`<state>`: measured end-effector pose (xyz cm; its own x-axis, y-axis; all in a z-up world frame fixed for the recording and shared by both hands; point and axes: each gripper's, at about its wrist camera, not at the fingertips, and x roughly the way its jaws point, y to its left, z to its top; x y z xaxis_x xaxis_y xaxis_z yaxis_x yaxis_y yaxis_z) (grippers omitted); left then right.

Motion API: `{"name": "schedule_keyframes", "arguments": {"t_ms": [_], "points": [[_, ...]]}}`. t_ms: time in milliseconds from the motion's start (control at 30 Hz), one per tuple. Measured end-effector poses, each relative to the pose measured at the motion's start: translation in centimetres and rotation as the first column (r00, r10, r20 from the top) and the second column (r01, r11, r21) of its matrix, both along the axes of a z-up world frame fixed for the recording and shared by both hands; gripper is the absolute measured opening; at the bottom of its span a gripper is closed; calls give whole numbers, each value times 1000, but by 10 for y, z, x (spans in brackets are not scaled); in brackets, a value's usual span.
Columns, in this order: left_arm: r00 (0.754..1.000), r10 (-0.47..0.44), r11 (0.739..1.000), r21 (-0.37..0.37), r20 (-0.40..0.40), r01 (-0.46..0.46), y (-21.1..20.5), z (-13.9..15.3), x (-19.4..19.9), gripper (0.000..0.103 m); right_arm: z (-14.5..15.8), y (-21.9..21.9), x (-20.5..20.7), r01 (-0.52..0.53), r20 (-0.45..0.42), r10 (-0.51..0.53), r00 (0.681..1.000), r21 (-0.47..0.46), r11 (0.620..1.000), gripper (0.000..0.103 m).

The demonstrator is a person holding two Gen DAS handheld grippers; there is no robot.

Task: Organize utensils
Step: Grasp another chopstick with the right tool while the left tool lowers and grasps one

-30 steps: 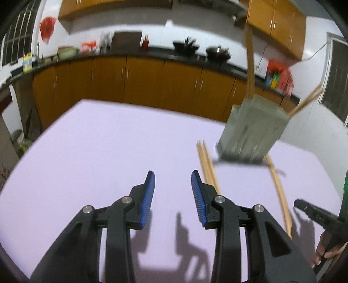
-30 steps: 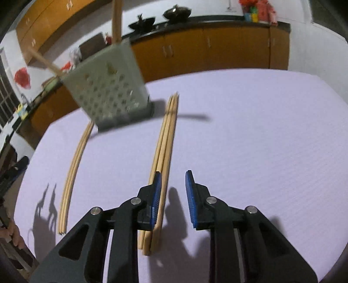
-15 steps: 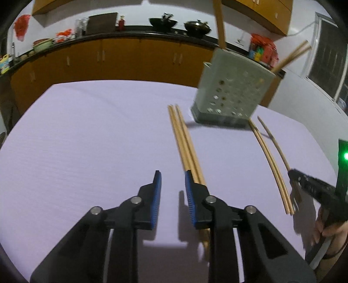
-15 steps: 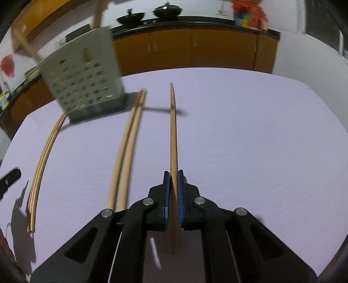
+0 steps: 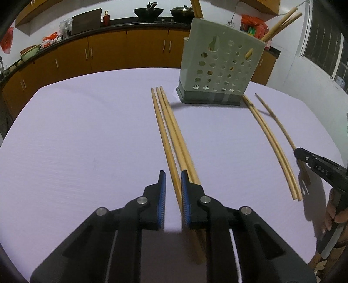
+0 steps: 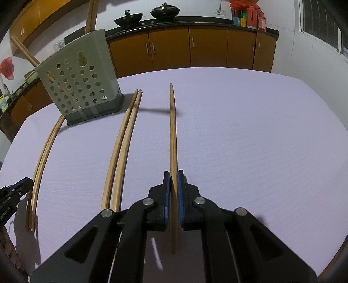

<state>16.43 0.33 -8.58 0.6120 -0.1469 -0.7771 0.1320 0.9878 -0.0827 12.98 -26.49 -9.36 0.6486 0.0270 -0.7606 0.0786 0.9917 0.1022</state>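
Observation:
A grey perforated utensil holder [image 5: 219,71] stands on the purple table with several chopsticks in it; it also shows in the right wrist view [image 6: 81,87]. My left gripper [image 5: 173,187] is partly open, its jaws astride the leftmost of three chopsticks [image 5: 171,135] lying together. My right gripper [image 6: 171,189] is shut on one chopstick [image 6: 173,135], held above the table and pointing forward. Two chopsticks [image 6: 121,148] lie left of it, and a further pair [image 6: 43,156] lies beside the holder.
The purple table [image 5: 76,141] carries everything. Orange cabinets and a black counter with woks [image 6: 152,13] run along the back wall. The right gripper shows at the right edge of the left wrist view [image 5: 322,169], with a chopstick pair [image 5: 271,141] near it.
My right gripper has closed on one chopstick and lifted it off the table. My left gripper has moved over the three chopsticks and narrowed its jaws around one.

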Motion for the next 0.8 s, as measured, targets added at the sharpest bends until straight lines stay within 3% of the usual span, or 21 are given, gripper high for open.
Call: {"name": "schedule_keyframes", "arguments": {"t_ms": [167, 300, 533, 800], "points": [[1000, 7, 1000, 11, 4, -7, -7, -2, 8, 16, 1, 9, -1, -42, 1, 42, 999, 3, 999, 8], [999, 36, 999, 8, 2, -36, 2, -1, 13, 9, 2, 12, 0, -56, 0, 56, 998, -6, 998, 8], [994, 110, 994, 8, 2, -110, 39, 0, 13, 8, 2, -8, 3, 14, -1, -14, 1000, -19, 1000, 8], [993, 114, 993, -7, -1, -114, 46, 0, 13, 10, 1, -6, 4, 0, -5, 0, 1000, -44, 999, 8]]}}
